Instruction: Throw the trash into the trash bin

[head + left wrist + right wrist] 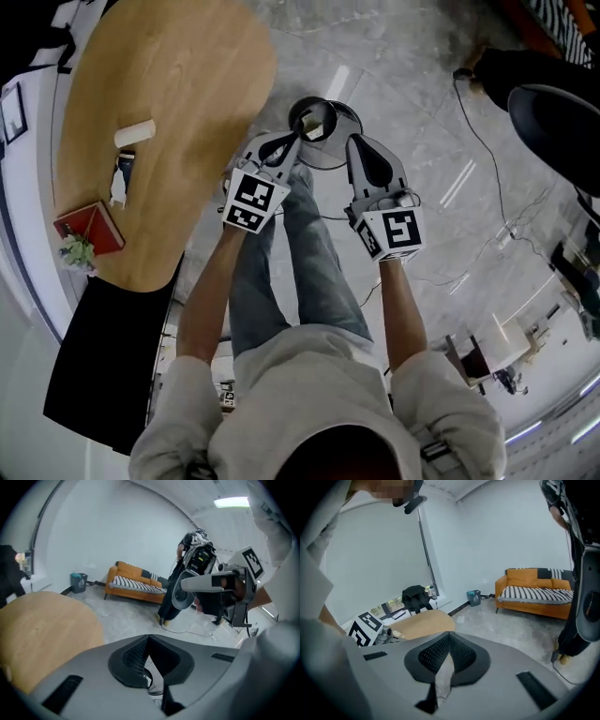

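Note:
The round black trash bin point(328, 106) stands on the floor just beyond the person's feet. Both grippers hover side by side over its near rim. In the head view my left gripper point(296, 142) points at the bin's left side and my right gripper point(354, 141) at its right side. In the left gripper view its jaws point(149, 637) are shut with nothing between the pads. The right gripper's jaws point(449, 637) also meet at the tips. A pale strip shows in the slit below them; I cannot tell whether it is trash or floor.
A curved wooden table point(178, 84) lies to the left, carrying a cream roll point(136, 133) and a red book point(89, 228). A cable point(487, 155) trails over the marble floor at right. An orange sofa point(136, 586) stands by the far wall.

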A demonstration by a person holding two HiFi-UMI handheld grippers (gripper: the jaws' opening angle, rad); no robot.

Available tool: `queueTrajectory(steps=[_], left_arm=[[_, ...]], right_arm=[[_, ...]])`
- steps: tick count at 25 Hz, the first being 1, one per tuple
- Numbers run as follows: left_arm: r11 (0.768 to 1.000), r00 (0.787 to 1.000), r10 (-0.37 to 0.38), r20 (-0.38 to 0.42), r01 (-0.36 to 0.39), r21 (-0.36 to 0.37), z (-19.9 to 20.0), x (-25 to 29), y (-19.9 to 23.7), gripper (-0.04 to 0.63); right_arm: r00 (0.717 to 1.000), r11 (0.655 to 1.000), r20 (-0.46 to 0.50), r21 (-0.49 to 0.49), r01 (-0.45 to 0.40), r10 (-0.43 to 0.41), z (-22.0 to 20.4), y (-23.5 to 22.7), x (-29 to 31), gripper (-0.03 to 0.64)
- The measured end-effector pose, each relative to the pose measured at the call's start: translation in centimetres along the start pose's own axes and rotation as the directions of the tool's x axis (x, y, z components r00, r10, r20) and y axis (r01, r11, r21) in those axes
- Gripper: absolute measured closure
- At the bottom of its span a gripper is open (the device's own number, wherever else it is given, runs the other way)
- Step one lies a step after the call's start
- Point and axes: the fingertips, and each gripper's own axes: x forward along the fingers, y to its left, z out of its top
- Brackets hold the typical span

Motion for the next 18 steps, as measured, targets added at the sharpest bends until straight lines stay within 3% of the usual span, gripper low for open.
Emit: queueTrajectory(steps=[5,9,14,18], left_arm=[[0.983,0.985,0.146,0.092,-0.134,-0.126,-0.1,-5.1,4.7,0.577],[0.948,0.956,0.264,0.129,-0.233,-0.218,-1.5,-9.9,8.6,0.577],[0.859,0.882,0.444,0.155,-0.370,-0.352,-3.9,-16.4,12.5,0.577],[0.790,0.829,0.541,0.141,-0.444,-0.422,-6.7,-20.8,14.7,0.577]], right_arm=[[0.993,0.989,-0.033,-0.087,-0.119,0.117,1.0,4.7,3.2,0.588],[0.974,0.965,-0.072,-0.143,-0.222,0.213,1.2,9.4,5.7,0.588],[0.929,0.904,-0.130,-0.219,-0.368,0.347,1.8,15.2,8.0,0.588],[0.887,0.847,-0.175,-0.266,-0.461,0.428,1.5,19.1,9.3,0.588]])
